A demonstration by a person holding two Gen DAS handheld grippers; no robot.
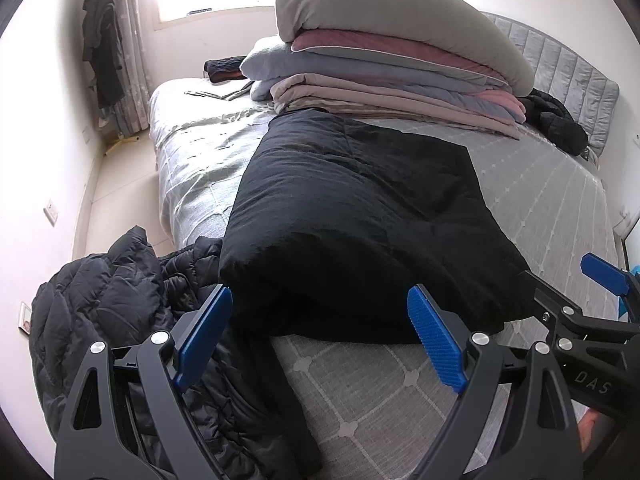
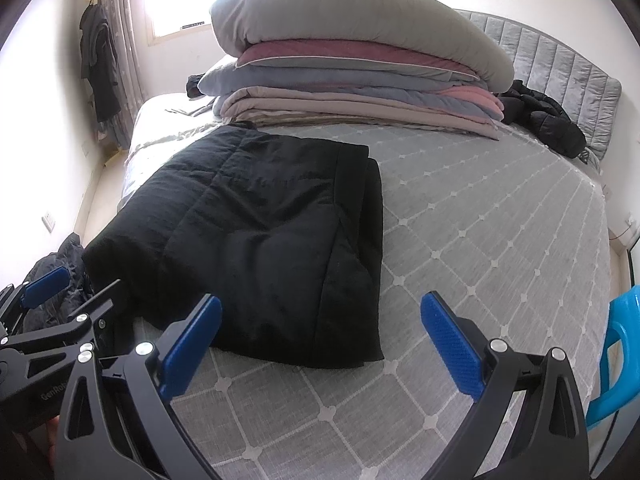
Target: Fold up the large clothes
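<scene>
Broadly, a bed (image 2: 500, 220) with a grey quilted cover patterned in white lines fills both views, its padded grey headboard (image 2: 560, 64) at the far right. On the far half sits a tall stack of folded bedding (image 2: 360, 80), a thick grey quilt on top with pink, blue-grey and beige layers beneath. Nearer the cameras lies the black padded garment (image 2: 248, 240), folded into a thick rectangle flat on the cover, its near edge close to the bed's front edge. A black puffer jacket (image 1: 100, 300) is heaped at the bed's near left corner, just beside the folded garment, and another dark jacket (image 2: 548, 120) lies crumpled by the headboard. Dark clothes (image 1: 102, 44) hang by the curtain on the far wall. At the right edge stands a blue plastic chair (image 2: 616, 352). The left claw (image 1: 320, 336) hovers at the garment's near edge, jaws wide apart, holding nothing. The right claw (image 2: 320, 340) likewise gapes over bare cover, empty.
</scene>
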